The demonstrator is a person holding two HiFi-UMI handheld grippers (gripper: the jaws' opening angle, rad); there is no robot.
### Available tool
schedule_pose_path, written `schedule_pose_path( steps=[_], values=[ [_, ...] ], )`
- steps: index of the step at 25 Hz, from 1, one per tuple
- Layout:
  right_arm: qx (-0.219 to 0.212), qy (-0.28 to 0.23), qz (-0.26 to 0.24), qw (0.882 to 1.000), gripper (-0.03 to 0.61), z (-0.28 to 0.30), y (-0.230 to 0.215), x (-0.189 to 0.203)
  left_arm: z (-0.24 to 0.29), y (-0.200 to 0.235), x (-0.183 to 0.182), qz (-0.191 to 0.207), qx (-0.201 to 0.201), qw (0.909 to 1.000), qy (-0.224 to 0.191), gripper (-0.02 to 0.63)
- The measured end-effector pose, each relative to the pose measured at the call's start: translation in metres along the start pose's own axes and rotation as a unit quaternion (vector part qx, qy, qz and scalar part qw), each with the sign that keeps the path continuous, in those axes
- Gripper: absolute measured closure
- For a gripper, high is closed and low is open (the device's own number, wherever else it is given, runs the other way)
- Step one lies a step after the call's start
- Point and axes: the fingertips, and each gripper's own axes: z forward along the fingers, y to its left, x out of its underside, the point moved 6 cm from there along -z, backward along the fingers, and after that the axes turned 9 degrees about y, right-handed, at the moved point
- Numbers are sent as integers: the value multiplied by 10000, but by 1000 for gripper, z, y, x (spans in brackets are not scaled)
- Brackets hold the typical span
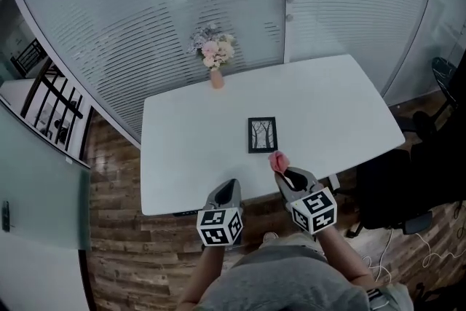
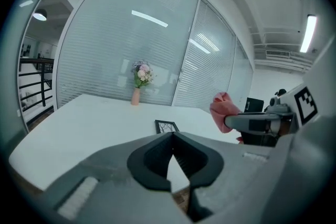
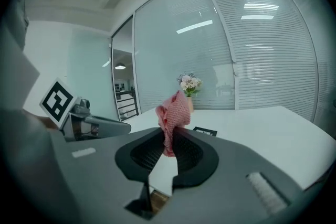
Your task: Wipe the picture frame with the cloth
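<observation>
1. The white rectangular worktop point(image 1: 182, 156) is smooth and bare around the work area, so little friction is expected.
2. The left hand-held gripper point(image 1: 231, 184) is held over the near edge, at 7 o'clock from the frame. Its jaws are clenched on nothing.
3. The right hand-held gripper point(image 1: 285, 175) is held at 5 o'clock from the frame, near it but apart. Its jaws are clamped on the cloth.
4. The pink vase of pale flowers point(image 1: 215, 58) stands at the far edge, at 12 o'clock, well clear.
5. The small black-edged picture frame point(image 1: 262, 135) lies flat at mid-worktop, unsteadied.
6. The pink checked cloth point(image 3: 173, 112) is pinched by its lower part, with a bunch standing beyond the tips.

Risks judged:
- The frame may be pushed along the worktop, since nothing restrains it.
- The cloth may be dragged out of the jaws.
- The glass may be scraped by the bare tips if the bunch folds back.
</observation>
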Motion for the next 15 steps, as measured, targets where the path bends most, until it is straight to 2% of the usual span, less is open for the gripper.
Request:
schedule_pose_path(
  steps=[10,15],
  values=[
    [-208,145,-98,9996,531,36,-50,-17,59,1,-22,-50,-133,9998,143,611],
    [-183,203,-162,9995,531,49,-67,-22,79,1,-26,-37,-61,9998,207,611]
  ],
)
